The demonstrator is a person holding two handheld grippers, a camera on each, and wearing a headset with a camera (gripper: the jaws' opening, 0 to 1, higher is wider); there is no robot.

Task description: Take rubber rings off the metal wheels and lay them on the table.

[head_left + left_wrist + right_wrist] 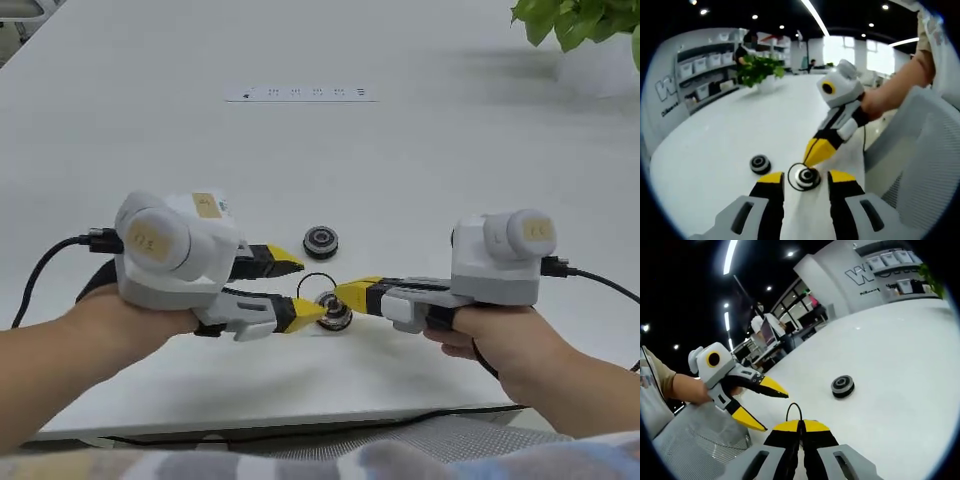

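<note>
A small metal wheel [334,314] [807,178] sits on the white table [420,150] near its front edge. My left gripper [313,288] [806,180] is open, one yellow-tipped jaw on each side of the wheel and apart from it. A thin black rubber ring [316,277] [790,176] [790,412] loops up beside the wheel. My right gripper [342,293] [801,424] is shut on the ring, tip to tip with the left one. A second wheel [320,241] [760,163] [842,386], with its dark ring on, lies just beyond.
A white socket strip [300,94] is set in the table farther back. A potted plant [580,25] [757,70] stands at the far right corner. Black cables [40,275] trail from both grippers. A mesh chair [700,440] sits by the near edge.
</note>
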